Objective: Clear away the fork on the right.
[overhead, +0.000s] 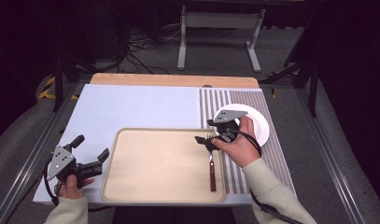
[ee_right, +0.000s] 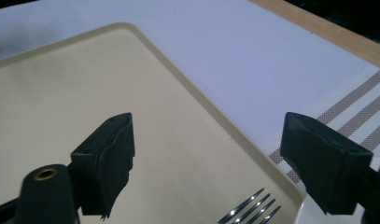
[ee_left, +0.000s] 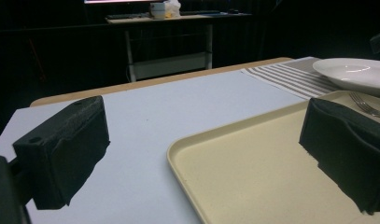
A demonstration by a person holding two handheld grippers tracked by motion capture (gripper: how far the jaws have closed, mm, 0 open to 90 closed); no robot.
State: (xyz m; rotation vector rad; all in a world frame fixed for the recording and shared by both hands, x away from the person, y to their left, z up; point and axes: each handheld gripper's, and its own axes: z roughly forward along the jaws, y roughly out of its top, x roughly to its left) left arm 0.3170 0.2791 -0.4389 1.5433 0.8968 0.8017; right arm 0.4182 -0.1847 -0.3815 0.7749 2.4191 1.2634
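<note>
R gripper (overhead: 210, 140) is hovering over the fork (overhead: 211, 163) w/ jaws spread wide, nothing between them; in the right gripper view the tines (ee_right: 253, 210) are poking in at the bottom edge, below the gap, so the fork is lying free. L gripper (overhead: 87, 156) is sitting off the tray's (overhead: 131, 186) left edge, jaws also spread, gripping nothing. Fork's lying on the tray near its right rim, handle toward the person, tines pointing away toward the plate (overhead: 262, 126) on the striped mat (overhead: 225, 100). Risks, as I'm reading it: the fork head is sitting just beside the rim, so a careless lower jaw could be catching the tines and flipping or sliding the fork over the edge onto the mat. R hand is also hanging close to the plate, so a sideways swing could be knocking it. If a re-grip's coming, thin metal lying flat on smooth plastic is prob. going to be skidding under the pads rather than lifting. Looks: shiny silver head w/ four tines, slim neck, dark reddish-brown handle, prob. wood or plastic, can't tell which. It's lying flat and straight, roughly parallel to the tray's right side.
</note>
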